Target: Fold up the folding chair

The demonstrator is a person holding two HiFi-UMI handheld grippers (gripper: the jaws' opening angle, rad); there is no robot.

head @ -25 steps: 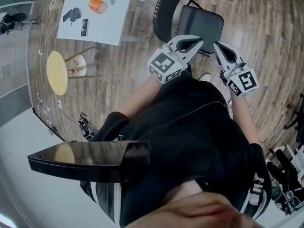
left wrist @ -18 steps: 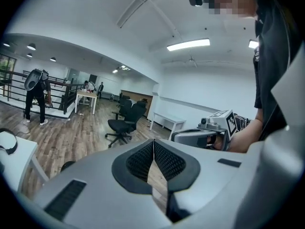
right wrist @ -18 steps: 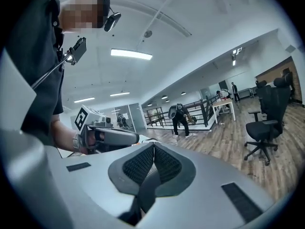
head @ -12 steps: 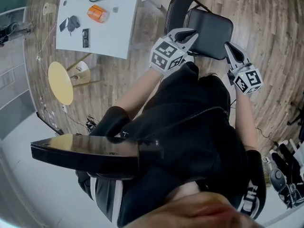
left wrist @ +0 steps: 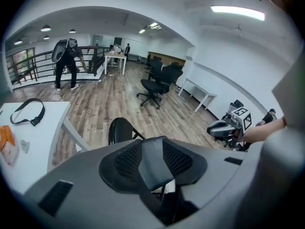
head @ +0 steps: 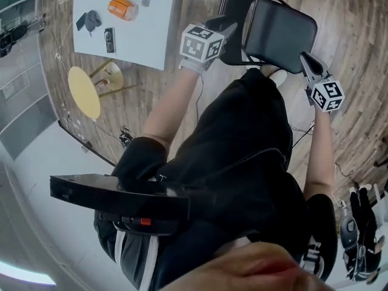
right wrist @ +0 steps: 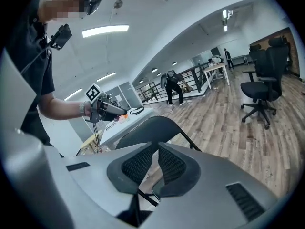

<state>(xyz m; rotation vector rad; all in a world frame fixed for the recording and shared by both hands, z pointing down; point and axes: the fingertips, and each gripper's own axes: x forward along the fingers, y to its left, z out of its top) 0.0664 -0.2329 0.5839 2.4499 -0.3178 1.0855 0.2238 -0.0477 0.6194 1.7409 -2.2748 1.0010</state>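
Black and unfolded, the folding chair (head: 280, 34) stands on the wood floor (head: 345, 17) in the head view, with the left gripper (head: 225, 25) by its backrest and the right gripper (head: 304, 58) at the seat's corner. In the left gripper view the jaws have just been opening and stand apart, the seat's dark edge showing in the gap with no pad pressing on it. In the right gripper view the jaws are closed together on nothing, and the chair is just beyond them.

A black folding chair (head: 267, 29) stands open on a wood-plank floor (head: 351, 17). Its padded seat (head: 280, 34), a square with rounded corners, faces upward. Its curved backrest (head: 237, 5) rises along one side of the seat on thin dark metal tubes.
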